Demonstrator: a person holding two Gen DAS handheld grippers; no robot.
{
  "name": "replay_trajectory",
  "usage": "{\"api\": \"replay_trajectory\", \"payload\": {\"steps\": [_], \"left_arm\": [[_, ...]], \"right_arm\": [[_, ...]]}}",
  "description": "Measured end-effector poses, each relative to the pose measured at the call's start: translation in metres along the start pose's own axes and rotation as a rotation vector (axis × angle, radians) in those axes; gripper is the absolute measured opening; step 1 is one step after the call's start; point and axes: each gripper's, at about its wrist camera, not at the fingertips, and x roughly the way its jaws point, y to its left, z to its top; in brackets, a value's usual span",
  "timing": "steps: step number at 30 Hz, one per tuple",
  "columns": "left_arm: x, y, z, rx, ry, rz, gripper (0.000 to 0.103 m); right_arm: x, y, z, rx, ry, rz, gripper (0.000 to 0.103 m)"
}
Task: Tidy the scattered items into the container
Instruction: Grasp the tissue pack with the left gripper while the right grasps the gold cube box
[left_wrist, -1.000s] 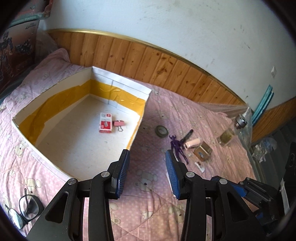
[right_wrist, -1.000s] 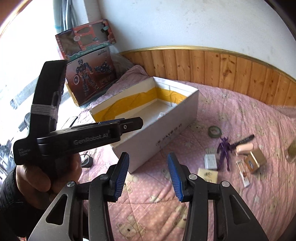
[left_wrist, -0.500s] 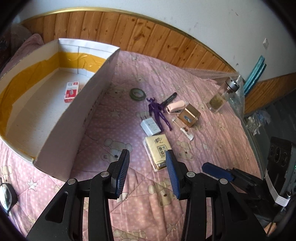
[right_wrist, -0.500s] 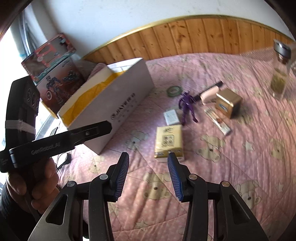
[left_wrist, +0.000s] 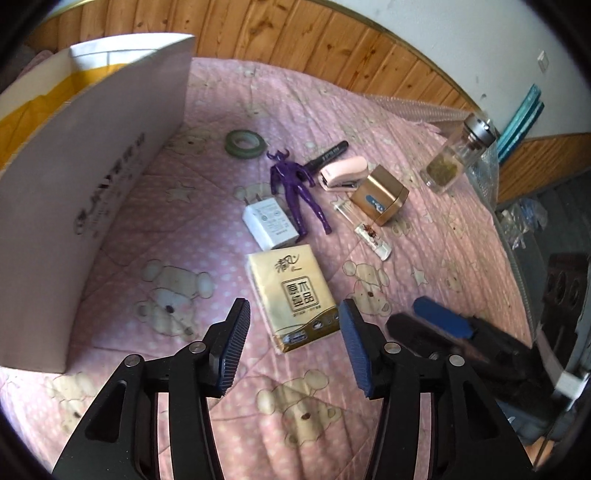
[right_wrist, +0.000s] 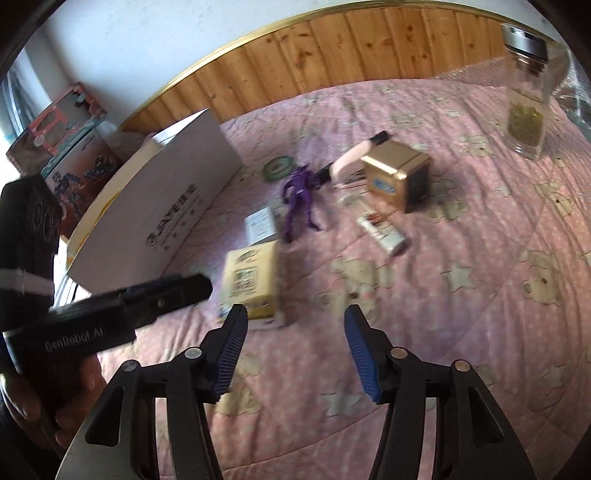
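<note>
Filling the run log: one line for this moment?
left gripper: opening, empty | right gripper: opening, empty | tissue pack: on quilt, ungrasped

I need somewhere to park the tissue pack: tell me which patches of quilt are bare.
Bare quilt lies between the white box and tissue pack. Crowded: purple figure, charger, stapler, gold box.

Home bedroom: pink teddy-bear quilt (left_wrist: 424, 155), wood-panelled wall (left_wrist: 332, 48).

A pink bear-print quilt (left_wrist: 424, 147) meets wood panelling (left_wrist: 332, 40); toy boxes (right_wrist: 62, 125) stand behind.
</note>
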Motion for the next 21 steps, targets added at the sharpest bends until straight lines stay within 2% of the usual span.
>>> {"api": "replay_trajectory", "payload": {"steps": [4,9,14,19,20,21], "left_arm": [[0.022,-0.009,0.003,0.018,0.002,0.049,0.057],[0.044,-0.01,0.006,0.017,0.016,0.082,0.06],[0.055,-0.01,0.011,0.018,0.008,0.107,0.062],[0.054,-0.009,0.01,0.028,0.004,0.101,0.061],[0.053,-0.009,0.009,0.034,0.005,0.108,0.057],[0.052,-0.01,0.008,0.044,0.005,0.118,0.056]], "right_arm": [[0.001,-0.025,0.025,0.005,-0.023,-0.055,0.065],[0.012,-0.04,0.072,-0.106,-0.031,-0.138,0.08],[0.046,-0.046,0.106,-0.285,0.018,-0.22,0.08],[0.074,-0.055,0.117,-0.358,0.051,-0.225,0.079],[0.078,-0.056,0.117,-0.36,0.056,-0.217,0.077],[0.08,-0.057,0.116,-0.359,0.056,-0.21,0.065]]}}
